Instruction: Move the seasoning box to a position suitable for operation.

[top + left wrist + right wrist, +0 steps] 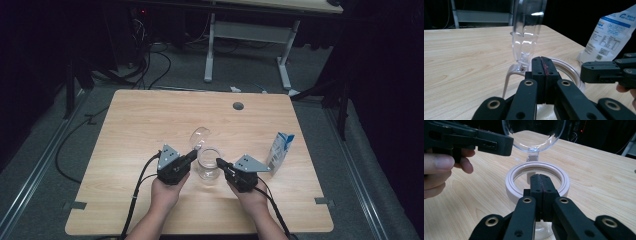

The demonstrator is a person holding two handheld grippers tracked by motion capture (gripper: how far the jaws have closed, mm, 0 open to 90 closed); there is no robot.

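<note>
A clear jar (208,169) is standing near the middle of the table (130,125), its hinged lid (199,137) tipped up and open. The left gripper (192,155) and right gripper (219,162) are flanking its rim, fingers clenched on nothing. A white pouch (280,150) is standing to the right.

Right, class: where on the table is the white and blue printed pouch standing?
In the high view the white and blue printed pouch stands upright near the wooden table's right edge, just right of the right gripper and the clear hinged-lid jar.
</note>
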